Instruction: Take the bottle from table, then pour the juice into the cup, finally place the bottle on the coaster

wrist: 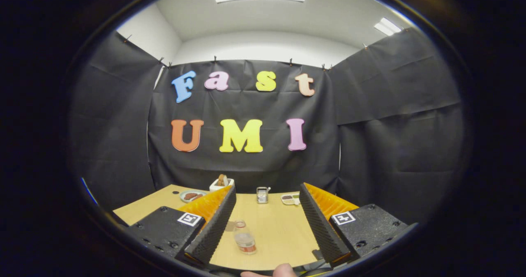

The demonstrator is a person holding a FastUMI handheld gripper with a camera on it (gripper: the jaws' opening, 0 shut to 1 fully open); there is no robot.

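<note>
Our fingers (263, 227) spread wide, gripping nothing; bottle (245, 238) stands upright on the tabletop (283, 231) between them, nearer the left one.

Clear bottle (245, 238) upright on table, between tongs (267, 223)

The gripper (263, 227) is open wide. The bottle (245, 238) stands on the table (279, 227) between its fingers, touching neither.
</note>
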